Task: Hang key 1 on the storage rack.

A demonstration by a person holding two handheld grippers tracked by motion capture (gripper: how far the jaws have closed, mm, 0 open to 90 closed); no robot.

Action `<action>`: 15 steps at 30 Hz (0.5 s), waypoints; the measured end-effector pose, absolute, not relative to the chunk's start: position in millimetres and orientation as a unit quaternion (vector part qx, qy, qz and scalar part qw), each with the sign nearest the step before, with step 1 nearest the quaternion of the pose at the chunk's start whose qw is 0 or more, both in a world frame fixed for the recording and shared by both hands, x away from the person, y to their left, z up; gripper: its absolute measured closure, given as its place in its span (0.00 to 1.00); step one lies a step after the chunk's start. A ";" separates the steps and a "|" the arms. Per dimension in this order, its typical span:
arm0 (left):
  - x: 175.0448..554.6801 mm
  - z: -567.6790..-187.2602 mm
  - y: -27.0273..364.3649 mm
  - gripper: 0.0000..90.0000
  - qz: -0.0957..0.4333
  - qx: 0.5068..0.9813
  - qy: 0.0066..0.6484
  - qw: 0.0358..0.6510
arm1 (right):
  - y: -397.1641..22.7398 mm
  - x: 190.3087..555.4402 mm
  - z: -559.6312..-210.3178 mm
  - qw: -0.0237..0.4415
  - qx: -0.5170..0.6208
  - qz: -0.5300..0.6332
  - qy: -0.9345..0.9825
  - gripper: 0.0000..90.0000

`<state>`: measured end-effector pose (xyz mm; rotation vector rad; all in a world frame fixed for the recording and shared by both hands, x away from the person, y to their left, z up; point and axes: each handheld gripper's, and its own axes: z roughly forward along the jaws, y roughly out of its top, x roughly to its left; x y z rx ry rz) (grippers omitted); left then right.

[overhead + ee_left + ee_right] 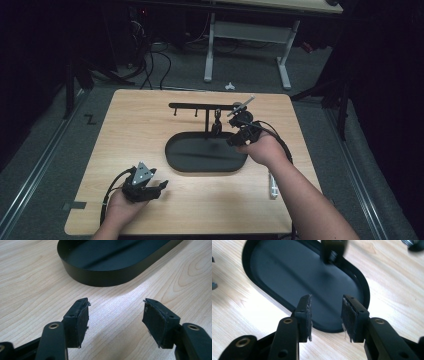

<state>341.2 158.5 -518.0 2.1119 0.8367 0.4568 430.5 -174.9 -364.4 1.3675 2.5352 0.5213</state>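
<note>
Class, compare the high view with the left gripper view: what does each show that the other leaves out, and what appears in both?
The high view alone takes in the T-shaped black stand with its hooks, a small dark object hanging from it, the right gripper, both forearms and the floor. The left gripper view alone gives the left gripper up close, jaws apart with nothing between them. Both share the black oval tray and the wooden table.

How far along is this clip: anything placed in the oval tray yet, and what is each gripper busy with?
Nothing looks placed: the black oval tray is empty. One small dark item hangs from the rack behind it. In hand: the right gripper is open and empty over the tray's end, near that item. The left gripper is open and empty above bare table. A white object lies by the right forearm. Any picking or placing remains.
</note>
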 end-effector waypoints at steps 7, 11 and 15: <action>341.2 -518.9 157.5 0.42 0.179 0.836 0.330 0.401 | -191.4 417.8 -379.6 0.108 0.472 0.177 0.857 0.64; 340.9 -519.1 156.8 0.42 0.178 0.837 0.329 0.399 | -200.3 409.6 -390.3 0.109 0.477 0.174 0.855 0.61; 340.8 -520.1 155.1 0.42 0.178 0.838 0.328 0.398 | -209.8 401.5 -399.6 0.105 0.482 0.175 0.852 0.61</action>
